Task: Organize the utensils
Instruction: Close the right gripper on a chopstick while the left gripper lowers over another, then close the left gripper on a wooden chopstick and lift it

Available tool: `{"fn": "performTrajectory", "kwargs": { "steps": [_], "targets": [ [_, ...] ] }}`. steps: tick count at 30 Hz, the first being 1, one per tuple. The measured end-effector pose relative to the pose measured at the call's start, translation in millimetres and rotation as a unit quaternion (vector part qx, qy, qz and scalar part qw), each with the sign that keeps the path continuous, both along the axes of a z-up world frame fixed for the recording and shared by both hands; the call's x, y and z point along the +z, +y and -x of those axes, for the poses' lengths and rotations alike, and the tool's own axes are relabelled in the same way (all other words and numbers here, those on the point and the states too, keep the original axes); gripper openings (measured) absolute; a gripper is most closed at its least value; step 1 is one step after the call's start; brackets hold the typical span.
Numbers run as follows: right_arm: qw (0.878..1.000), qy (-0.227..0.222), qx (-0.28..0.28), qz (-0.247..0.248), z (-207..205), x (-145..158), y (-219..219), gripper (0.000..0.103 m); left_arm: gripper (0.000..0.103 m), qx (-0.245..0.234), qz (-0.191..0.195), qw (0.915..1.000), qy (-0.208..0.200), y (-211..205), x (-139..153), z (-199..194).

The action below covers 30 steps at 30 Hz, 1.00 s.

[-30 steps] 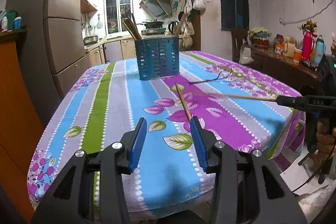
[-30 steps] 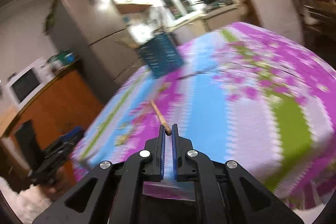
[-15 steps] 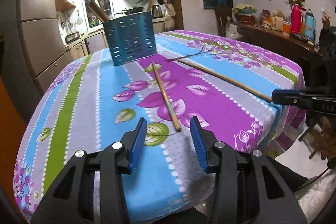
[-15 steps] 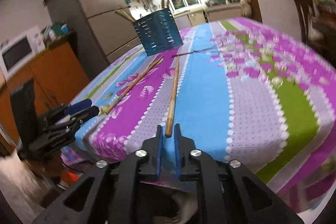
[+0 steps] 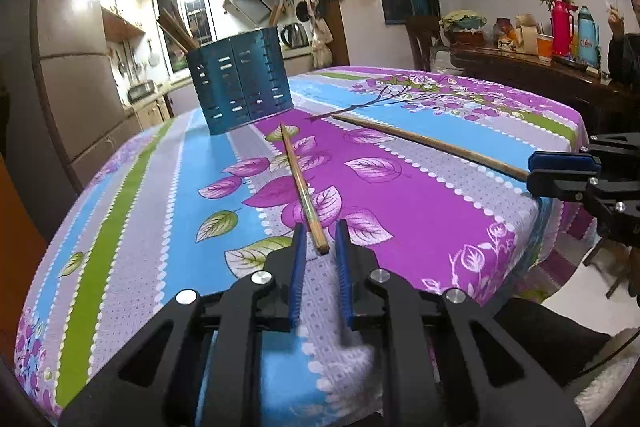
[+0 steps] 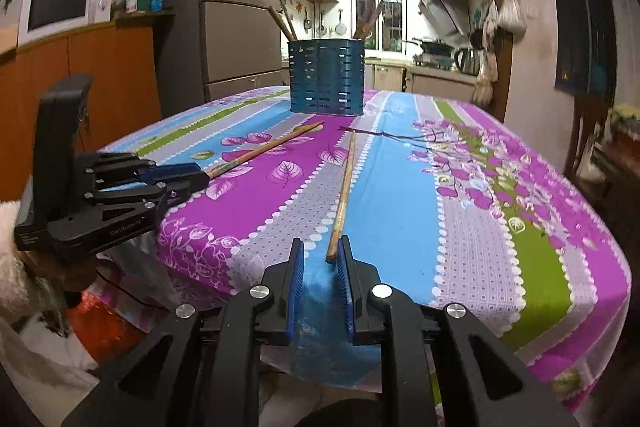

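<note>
Hidden: your hands are out of both views; the lower parts of the sticks (image 6: 289,23) standing in the blue holder (image 6: 326,77) sit behind its wall, kind unclear.
Left gripper (image 5: 320,241): your jaws have just been closing and stand narrow, with the near end of the left chopstick (image 5: 299,179) between them. You can't confirm pad contact; a sliver of gap shows on each side.
Right gripper (image 6: 320,251): your jaws have just been opening, a small gap now. The right chopstick (image 6: 344,187) ends between the tips, close against the right pad, touching or not unclear.
Chopsticks: both lie flat on the floral tablecloth (image 6: 480,227), far tips toward the holder, just short of it.
Holder: upright at the cloth's far end.
Changed: a second ago your right jaws were clamped on their chopstick, lifted above the cloth; your left jaws stood wide.
</note>
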State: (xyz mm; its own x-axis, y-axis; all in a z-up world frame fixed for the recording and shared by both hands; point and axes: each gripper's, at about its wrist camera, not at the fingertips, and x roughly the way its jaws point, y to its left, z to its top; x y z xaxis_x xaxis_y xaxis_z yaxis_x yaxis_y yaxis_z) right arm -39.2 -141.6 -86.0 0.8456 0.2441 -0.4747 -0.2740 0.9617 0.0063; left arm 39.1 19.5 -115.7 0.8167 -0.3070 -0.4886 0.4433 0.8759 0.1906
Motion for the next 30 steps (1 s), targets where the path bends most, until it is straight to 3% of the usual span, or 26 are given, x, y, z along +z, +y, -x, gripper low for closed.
{"fn": "performTrajectory", "kwargs": {
  "steps": [12,15,19,30],
  "targets": [
    [1.0,-0.007,-0.026,0.004,-7.0,-2.4,1.2,0.017,0.013,0.02,0.038,0.999,-0.012,4.3,-3.8,4.3],
    [1.0,-0.005,-0.025,-0.005,-9.0,-2.9,-0.9,0.017,0.01,0.021,0.036,0.9989,-0.023,2.8,-6.7,7.1],
    [1.0,0.002,-0.023,-0.018,-10.4,-2.2,-1.3,0.008,0.006,0.019,0.033,0.9988,-0.031,0.5,-7.4,9.1],
    [0.998,0.003,-0.037,-0.052,-9.2,-5.8,-5.7,0.009,0.005,0.012,0.043,0.9988,-0.022,3.5,-6.0,5.9]
  ]
}}
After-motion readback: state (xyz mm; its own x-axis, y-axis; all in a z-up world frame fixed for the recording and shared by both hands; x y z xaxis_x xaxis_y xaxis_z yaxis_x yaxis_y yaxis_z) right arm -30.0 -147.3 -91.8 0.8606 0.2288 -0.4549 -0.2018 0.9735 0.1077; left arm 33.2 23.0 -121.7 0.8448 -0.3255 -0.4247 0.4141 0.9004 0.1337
